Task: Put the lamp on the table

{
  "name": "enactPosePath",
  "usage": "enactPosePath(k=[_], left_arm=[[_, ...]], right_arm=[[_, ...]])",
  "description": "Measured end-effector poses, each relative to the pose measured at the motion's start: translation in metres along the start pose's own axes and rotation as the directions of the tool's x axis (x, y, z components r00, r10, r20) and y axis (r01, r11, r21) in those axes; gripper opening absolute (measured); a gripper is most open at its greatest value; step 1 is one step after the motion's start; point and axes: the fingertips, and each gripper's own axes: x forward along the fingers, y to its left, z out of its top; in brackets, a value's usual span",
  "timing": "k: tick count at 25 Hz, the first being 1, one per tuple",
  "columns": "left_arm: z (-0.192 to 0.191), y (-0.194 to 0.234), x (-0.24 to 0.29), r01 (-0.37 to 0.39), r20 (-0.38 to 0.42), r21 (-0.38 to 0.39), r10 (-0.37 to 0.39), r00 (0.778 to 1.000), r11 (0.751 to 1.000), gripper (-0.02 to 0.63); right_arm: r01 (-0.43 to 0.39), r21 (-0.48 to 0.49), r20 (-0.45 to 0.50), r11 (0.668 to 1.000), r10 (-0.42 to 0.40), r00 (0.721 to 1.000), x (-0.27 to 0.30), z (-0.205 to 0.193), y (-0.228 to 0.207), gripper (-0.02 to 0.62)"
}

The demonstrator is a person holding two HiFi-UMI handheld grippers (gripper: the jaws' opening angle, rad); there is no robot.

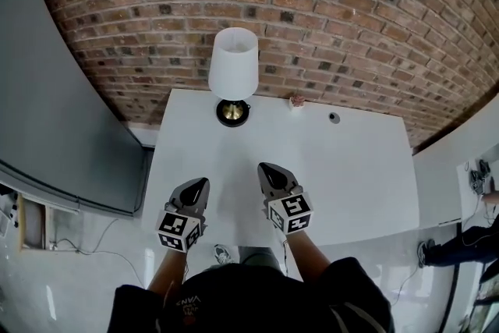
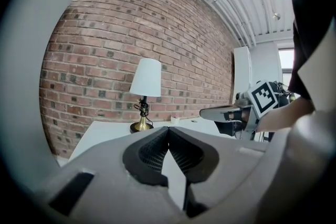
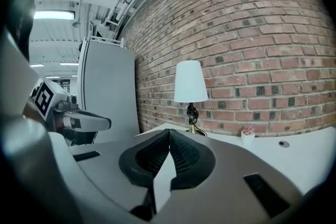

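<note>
Two hand-held grippers, one lamp, one table. Lamp: white tapered shade on a dark stem with a round brass base, standing upright on the far edge of the white table, close against the brick wall and toward the table's left end. Nothing touches it. Left gripper: jaws pressed together at the tips, nothing between the ribbed pads, held over the near edge of the table and well apart from the lamp. Right gripper: likewise pressed together and empty, just beside the left one, a little further onto the table and also well apart from the lamp. Minor items: a small pot with a pink plant near the lamp's base on its right, and a small round dark fitting further right; what that fitting is cannot be told. A grey panel stands left of the table. Status, as a judgement: the placing looks complete, the lamp resting on the table on its own and both grippers clear of it; no further step seems outstanding.
</note>
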Motion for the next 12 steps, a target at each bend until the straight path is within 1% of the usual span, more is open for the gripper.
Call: enactPosePath(k=[5,12], left_arm=[[-0.004,-0.014,-0.013,0.015,-0.002,0.013,-0.015,1.0,1.0,0.009],[-0.011,-0.028,-0.026,0.019,-0.006,0.014,-0.019,1.0,1.0,0.009]], right_arm=[[-0.005,0.002,-0.01,1.0,0.005,1.0,-0.017,-0.006,0.017,0.0],[0.002,0.007,-0.026,1.0,-0.002,1.0,-0.03,-0.017,0.026,-0.002]])
